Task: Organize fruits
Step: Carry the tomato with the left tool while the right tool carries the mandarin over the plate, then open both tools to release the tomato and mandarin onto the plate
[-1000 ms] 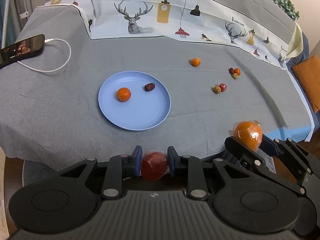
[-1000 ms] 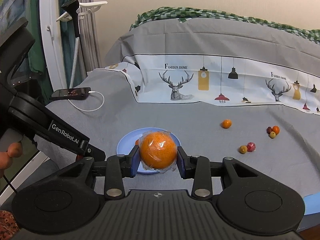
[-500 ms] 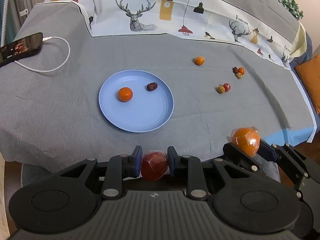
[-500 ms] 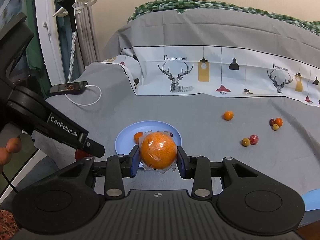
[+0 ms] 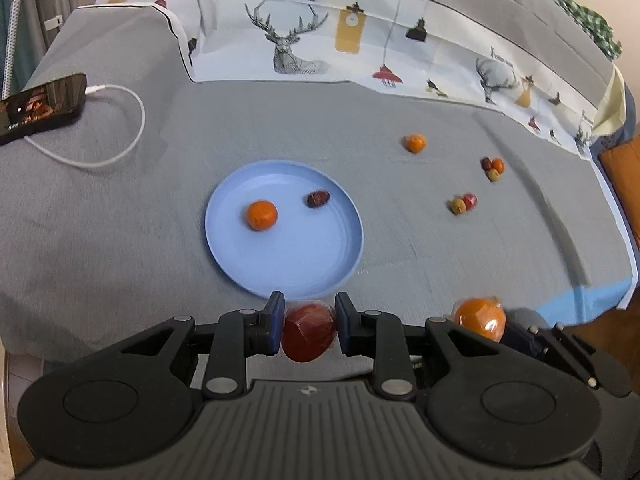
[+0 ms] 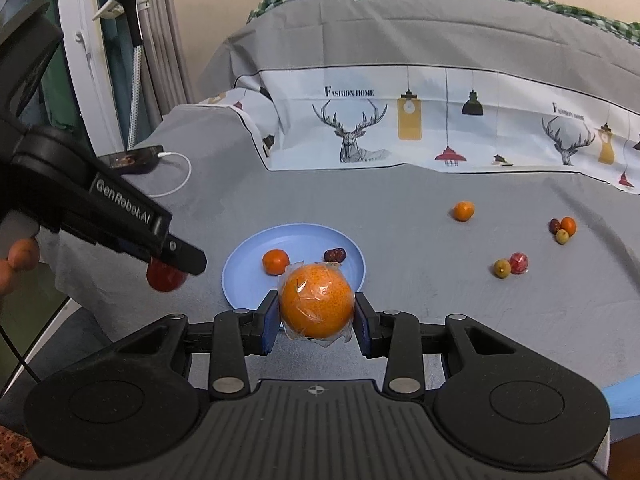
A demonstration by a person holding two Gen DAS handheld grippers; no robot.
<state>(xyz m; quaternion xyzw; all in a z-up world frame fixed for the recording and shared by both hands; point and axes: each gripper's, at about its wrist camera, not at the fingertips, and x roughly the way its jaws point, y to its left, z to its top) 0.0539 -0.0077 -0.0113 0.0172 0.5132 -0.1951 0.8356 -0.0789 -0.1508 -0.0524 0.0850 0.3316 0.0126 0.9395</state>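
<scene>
A light blue plate (image 5: 320,276) (image 6: 352,252) lies on the grey bedspread, holding a small orange (image 5: 261,215) (image 6: 275,261) and a dark red date (image 5: 318,199) (image 6: 334,255). My left gripper (image 5: 309,326) (image 6: 176,266) is shut on a wrapped red fruit (image 5: 309,333) (image 6: 164,277), just short of the plate's near rim. My right gripper (image 6: 316,318) is shut on a plastic-wrapped orange (image 6: 316,301) (image 5: 479,317), also at the plate's near edge. Loose fruits lie to the right: a small orange (image 5: 415,143) (image 6: 464,211), a cluster of three (image 5: 493,168) (image 6: 562,229), and a pair (image 5: 464,203) (image 6: 512,265).
A phone (image 5: 42,106) (image 6: 134,158) on a white charging cable (image 5: 116,148) lies at the far left of the bed. A folded deer-print quilt (image 5: 360,40) (image 6: 440,128) runs along the back. A person's fingers (image 6: 18,258) grip the left handle. The bed's near edge drops off below the grippers.
Both grippers have moved forward toward the plate, each still holding its fruit. The plate and loose fruits look closer; nothing on the bed has shifted.
</scene>
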